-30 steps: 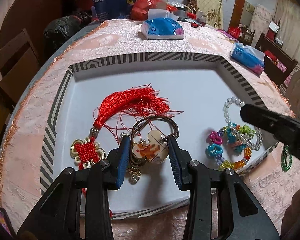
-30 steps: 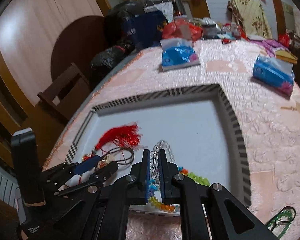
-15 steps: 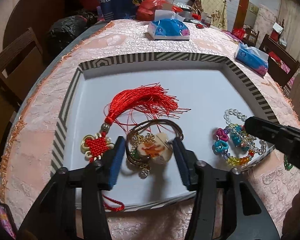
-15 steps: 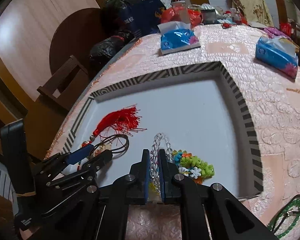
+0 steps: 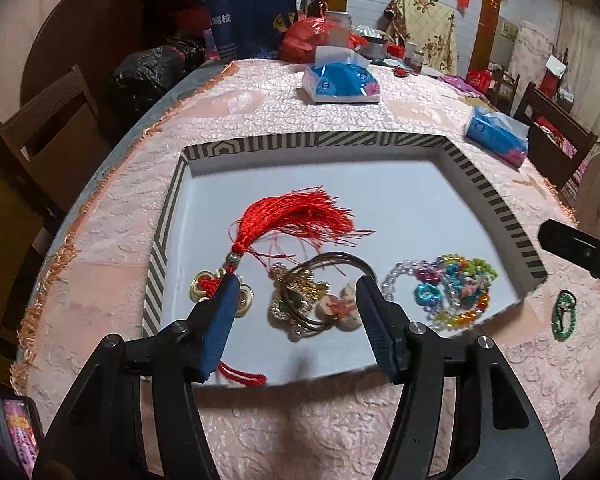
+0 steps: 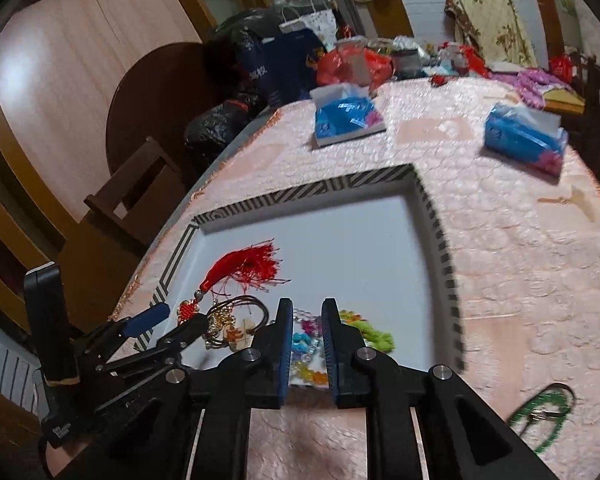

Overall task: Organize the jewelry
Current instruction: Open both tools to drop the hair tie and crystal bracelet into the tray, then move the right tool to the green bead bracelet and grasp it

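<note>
A tray (image 5: 164,240) with a striped rim and white floor holds the jewelry. In it lie a red tassel with a knot (image 5: 292,212), a brown cord bracelet with a gold and painted charm (image 5: 320,300), and a clear bead bracelet among coloured bead pieces (image 5: 452,292). My left gripper (image 5: 296,284) hovers over the charm bracelet, jaws opening, pads clear of it. My right gripper (image 6: 307,308) has a narrow gap, jaws opening, nothing pressed; the beads (image 6: 304,340) show beyond it. A green bracelet (image 6: 540,412) lies on the cloth outside the tray.
Two blue tissue packs (image 5: 342,84) (image 5: 496,136) sit on the pink tablecloth behind the tray. Bags and clutter crowd the table's far end. A wooden chair (image 5: 40,140) stands at the left, and a phone (image 5: 16,432) shows at the bottom left.
The left jaws widened and let go of the charm bracelet, which now lies in the tray. The right jaws parted off the clear beads. Both grippers drew back and rose.
</note>
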Motion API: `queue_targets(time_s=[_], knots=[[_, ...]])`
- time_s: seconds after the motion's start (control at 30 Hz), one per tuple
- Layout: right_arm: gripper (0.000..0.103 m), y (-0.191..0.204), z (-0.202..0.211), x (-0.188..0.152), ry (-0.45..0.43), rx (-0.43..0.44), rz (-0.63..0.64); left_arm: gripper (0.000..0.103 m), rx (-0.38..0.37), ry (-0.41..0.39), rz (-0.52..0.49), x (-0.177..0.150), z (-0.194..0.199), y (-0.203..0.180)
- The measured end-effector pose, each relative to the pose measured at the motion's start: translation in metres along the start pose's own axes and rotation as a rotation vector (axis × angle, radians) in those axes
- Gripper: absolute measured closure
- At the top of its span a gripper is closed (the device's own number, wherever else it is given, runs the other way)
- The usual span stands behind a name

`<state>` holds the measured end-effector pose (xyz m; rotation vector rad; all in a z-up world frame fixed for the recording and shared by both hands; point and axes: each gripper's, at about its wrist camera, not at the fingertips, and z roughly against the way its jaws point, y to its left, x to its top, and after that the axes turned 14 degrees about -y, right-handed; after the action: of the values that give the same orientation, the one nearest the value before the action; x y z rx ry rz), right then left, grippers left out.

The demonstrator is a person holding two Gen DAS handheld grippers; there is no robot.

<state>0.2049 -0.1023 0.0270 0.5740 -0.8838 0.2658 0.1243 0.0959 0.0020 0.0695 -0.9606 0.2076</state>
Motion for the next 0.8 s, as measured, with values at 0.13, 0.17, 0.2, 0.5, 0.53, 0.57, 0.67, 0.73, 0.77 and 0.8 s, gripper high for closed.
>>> queue_targets(time_s=[0.13, 0.17, 0.2, 0.5, 0.53, 0.57, 0.67, 0.73, 0.77, 0.8], knots=[[0.09, -0.025, 0.031, -0.004, -0.03, -0.06, -0.001, 0.043, -0.044, -0.012, -0.007, -0.004, 0.014, -0.015], [0.09, -0.033, 0.04, -0.007, -0.037, -0.086, 0.004, 0.043, -0.067, -0.016, -0.011, -0.006, 0.018, -0.021], [0.09, -0.043, 0.049, -0.011, -0.042, -0.119, 0.008, 0.043, -0.082, -0.019, -0.015, -0.008, 0.021, -0.026], [0.09, -0.133, 0.1, -0.054, -0.001, -0.397, -0.133, 0.043, -0.243, 0.015, -0.114, -0.039, 0.035, -0.101], [0.09, -0.137, 0.1, -0.054, 0.011, -0.425, -0.136, 0.043, -0.248, 0.026, -0.126, -0.045, 0.035, -0.107], [0.09, -0.14, 0.1, -0.055, 0.017, -0.436, -0.14, 0.043, -0.258, 0.034, -0.133, -0.049, 0.035, -0.113], [0.09, -0.139, 0.095, -0.059, 0.048, -0.413, -0.136, 0.043, -0.269, 0.049, -0.153, -0.059, 0.032, -0.122], [0.09, -0.134, 0.089, -0.061, 0.066, -0.416, -0.103, 0.043, -0.268, 0.063, -0.156, -0.065, 0.027, -0.124], [0.09, -0.131, 0.087, -0.061, 0.069, -0.389, -0.106, 0.043, -0.267, 0.07, -0.154, -0.068, 0.026, -0.124], [0.09, -0.129, 0.084, -0.06, 0.065, -0.358, -0.11, 0.043, -0.266, 0.081, -0.148, -0.072, 0.023, -0.123]])
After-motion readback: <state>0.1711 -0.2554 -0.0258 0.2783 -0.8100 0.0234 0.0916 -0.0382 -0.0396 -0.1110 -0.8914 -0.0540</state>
